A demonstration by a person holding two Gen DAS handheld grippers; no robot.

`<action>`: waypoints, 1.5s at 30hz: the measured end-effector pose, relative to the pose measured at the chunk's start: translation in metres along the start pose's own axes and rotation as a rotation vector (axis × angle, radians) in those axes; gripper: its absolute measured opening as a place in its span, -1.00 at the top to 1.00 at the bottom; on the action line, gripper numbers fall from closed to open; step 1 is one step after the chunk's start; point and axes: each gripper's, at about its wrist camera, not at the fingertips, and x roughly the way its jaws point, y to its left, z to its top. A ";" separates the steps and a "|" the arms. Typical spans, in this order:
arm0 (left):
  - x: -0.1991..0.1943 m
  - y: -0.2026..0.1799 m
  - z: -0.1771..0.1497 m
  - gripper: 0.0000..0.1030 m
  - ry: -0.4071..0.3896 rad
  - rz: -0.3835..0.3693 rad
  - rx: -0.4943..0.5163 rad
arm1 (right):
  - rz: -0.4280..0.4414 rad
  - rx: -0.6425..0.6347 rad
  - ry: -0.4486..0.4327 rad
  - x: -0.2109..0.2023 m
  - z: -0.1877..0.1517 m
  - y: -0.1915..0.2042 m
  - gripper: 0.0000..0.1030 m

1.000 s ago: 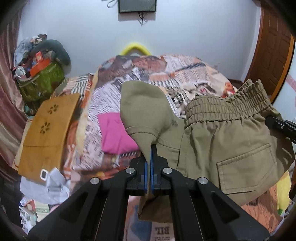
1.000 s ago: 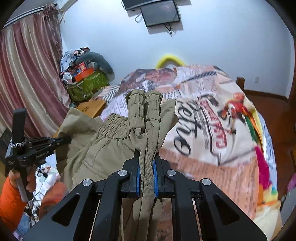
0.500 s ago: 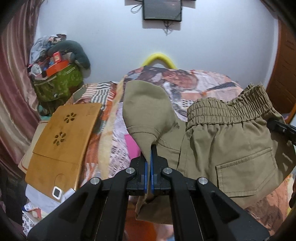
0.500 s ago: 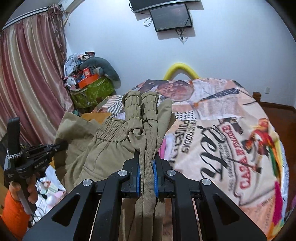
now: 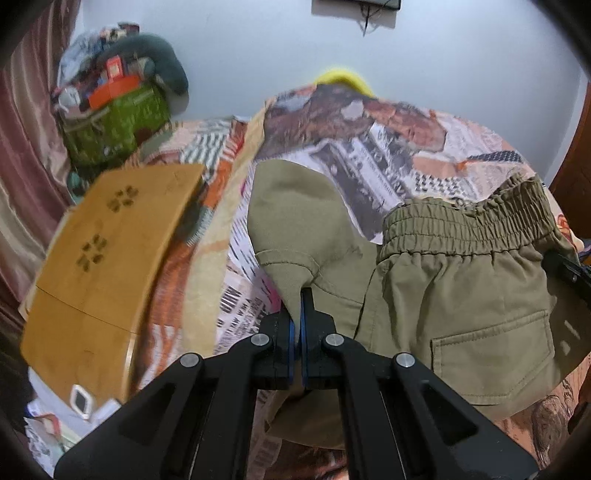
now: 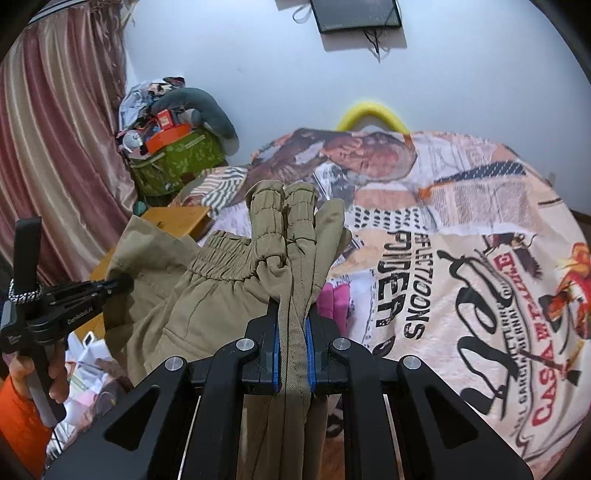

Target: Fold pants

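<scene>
One pair of khaki pants, held up over the bed between two grippers. Left gripper: jaws fully closed on a thin fabric corner. Right gripper: jaws clamped on the bunched waistband. Blanket text: "SNOOCTIONS", "CASA". Left view only: back pocket; wooden board shows in full. Right view only: hand with orange sleeve, pink cloth, whole wall screen.
</scene>
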 end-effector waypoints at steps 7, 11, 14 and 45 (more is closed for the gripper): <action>0.046 0.011 -0.015 0.84 0.084 0.020 -0.023 | -0.035 0.015 0.094 0.033 -0.016 -0.013 0.82; 0.045 0.024 -0.024 0.81 0.091 0.082 -0.008 | -0.053 0.016 0.122 0.035 -0.025 -0.018 0.77; 0.040 0.030 -0.027 0.81 0.106 0.106 0.007 | -0.046 0.052 0.140 0.028 -0.028 -0.022 0.66; -0.352 -0.046 -0.066 0.53 -0.440 -0.154 0.116 | 0.041 -0.119 -0.388 -0.271 -0.024 0.107 0.22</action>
